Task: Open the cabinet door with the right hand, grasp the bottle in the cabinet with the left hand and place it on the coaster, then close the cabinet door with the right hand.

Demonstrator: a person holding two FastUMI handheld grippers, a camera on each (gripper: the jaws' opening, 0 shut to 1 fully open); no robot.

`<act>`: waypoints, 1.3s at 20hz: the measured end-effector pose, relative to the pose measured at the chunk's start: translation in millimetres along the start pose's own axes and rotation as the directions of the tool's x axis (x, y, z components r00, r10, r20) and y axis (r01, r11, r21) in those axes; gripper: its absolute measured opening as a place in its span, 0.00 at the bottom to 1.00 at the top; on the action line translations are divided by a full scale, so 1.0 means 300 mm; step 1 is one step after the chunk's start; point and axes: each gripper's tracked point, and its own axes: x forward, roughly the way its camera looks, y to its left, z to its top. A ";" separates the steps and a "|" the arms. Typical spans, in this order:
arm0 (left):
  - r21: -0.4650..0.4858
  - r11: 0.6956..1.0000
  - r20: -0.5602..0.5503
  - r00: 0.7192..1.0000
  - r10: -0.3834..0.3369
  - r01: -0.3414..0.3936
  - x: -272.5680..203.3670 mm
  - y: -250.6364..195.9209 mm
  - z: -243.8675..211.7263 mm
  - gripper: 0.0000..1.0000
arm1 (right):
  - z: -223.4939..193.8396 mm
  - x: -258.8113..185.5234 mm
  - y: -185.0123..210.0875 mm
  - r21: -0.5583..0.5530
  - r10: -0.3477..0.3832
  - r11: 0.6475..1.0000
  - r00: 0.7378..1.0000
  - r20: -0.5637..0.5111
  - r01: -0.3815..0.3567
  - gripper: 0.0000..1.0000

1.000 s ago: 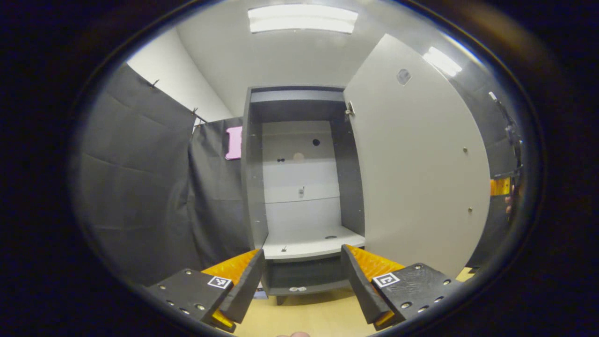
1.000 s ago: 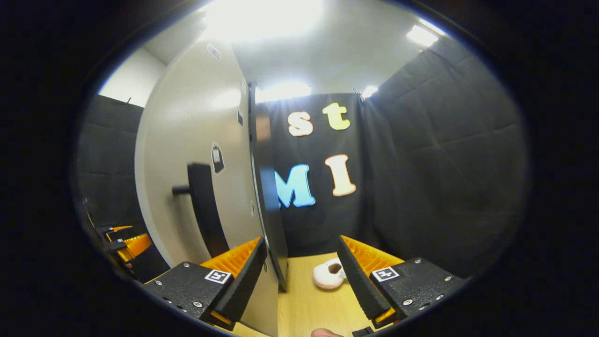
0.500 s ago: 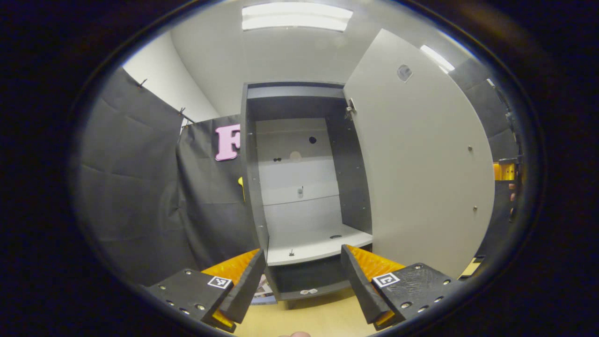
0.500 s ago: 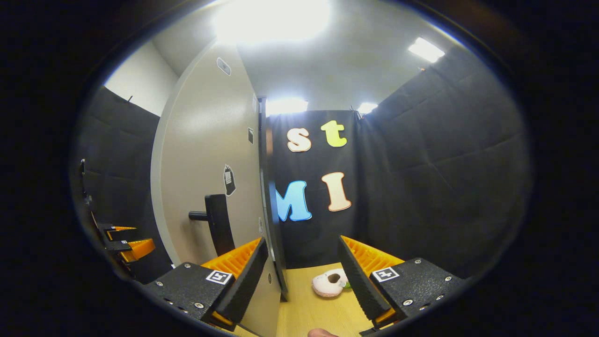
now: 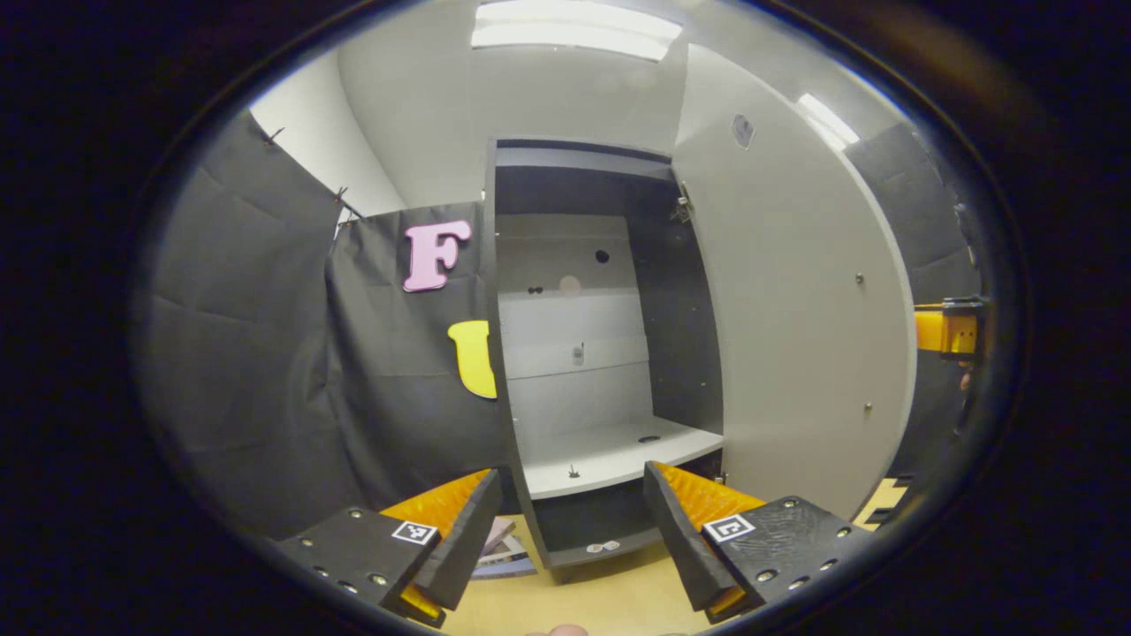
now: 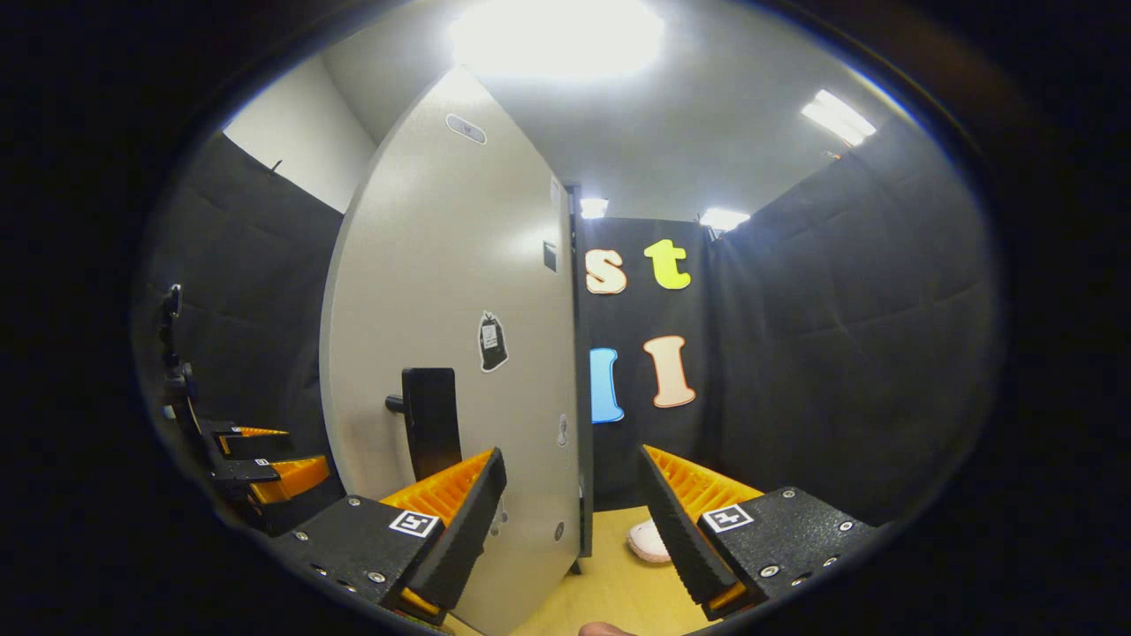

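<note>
Black cloth walls close round a pale wooden tabletop on which the cabinet stands. Nearest the cabinet, the left claw hangs in front of its opening with its fingers spread wide and nothing between them. Beyond those fingers lies the white shelf inside the cabinet, bare but for small fittings; no bottle can be made out on it, so either the bottle sits somewhere hidden or it is out of the cabinet. The cabinet door stands swung wide on the cabinet's right side. In the right gripper view the right claw is likewise open and empty, poised just beside the door's free edge, with the dark handle on the door's outer face close to its left finger. A whitish object lies on the tabletop past the door's foot; whether that is the coaster cannot be told. The door looks like a stiff, light panel that should swing easily on its hinges, and the protruding handle seems the surest place to take hold for closing it.
</note>
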 end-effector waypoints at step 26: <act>-0.012 0.955 -0.126 0.948 0.292 -0.296 0.144 -0.128 -0.034 0.89 | -0.249 0.390 0.103 0.022 0.172 0.985 0.976 -0.136 -0.171 0.95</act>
